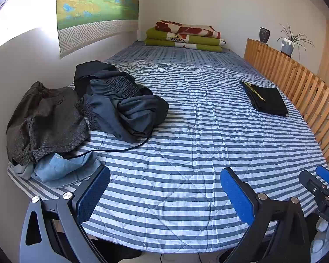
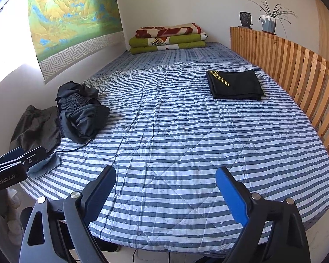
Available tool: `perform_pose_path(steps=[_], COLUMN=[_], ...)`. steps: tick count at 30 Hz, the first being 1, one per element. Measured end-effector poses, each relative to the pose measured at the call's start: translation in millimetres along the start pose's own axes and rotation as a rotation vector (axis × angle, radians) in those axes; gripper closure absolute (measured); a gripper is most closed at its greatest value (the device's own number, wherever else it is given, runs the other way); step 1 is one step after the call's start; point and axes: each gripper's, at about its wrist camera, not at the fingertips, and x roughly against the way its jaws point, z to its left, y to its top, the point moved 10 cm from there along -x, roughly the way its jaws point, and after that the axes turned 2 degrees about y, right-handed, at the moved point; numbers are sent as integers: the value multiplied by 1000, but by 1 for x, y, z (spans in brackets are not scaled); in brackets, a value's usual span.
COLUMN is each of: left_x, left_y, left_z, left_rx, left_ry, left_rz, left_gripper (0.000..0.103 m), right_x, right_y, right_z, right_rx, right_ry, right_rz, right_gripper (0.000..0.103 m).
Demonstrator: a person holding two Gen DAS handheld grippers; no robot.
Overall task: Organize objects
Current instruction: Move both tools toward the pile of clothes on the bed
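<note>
both grippers are parked over the near edge of the bed, angled down at the blue and white striped quilt. the left gripper has its blue-padded tongs spread wide with nothing between them, just bare quilt underneath. same deal with the right gripper, wide and empty. looks to me like a ready pose before picking anything, which fits since the near middle of the quilt is bare, probably the working area for folding.

a bit further in on the left sits the messy stuff: a crumpled light blue denim piece at the near left corner, partly under a rumpled grey-brown knit garment, and past that a heap of dark navy shorts with an elastic waistband, a thin dark drawstring trailing out toward the near side. all bunched against the left wall, so i'd guess that's the to-do pile.

across on the right, mid-bed near the slatted wooden rail, a black folded garment with yellow stripes lies flat and square, probably the done spot.

far end: a stack of green and red floral folded blankets, with a dark vase and a potted plant up on the rail.
</note>
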Motion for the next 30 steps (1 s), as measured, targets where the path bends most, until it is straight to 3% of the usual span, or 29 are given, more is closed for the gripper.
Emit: perform_pose_path(steps=[20,30], left_x=[-14,-13], left_y=[0,17], left_z=[11,18], left_rx=[2,20], left_ry=[16,15], left_rz=[28,-9], left_gripper=[1,1], right_x=[-10,-19], right_y=[13,28], right_z=[11,24], right_rx=[62,74], right_ry=[-51,-27], right_rz=[-12,-18], right_gripper=[15,15])
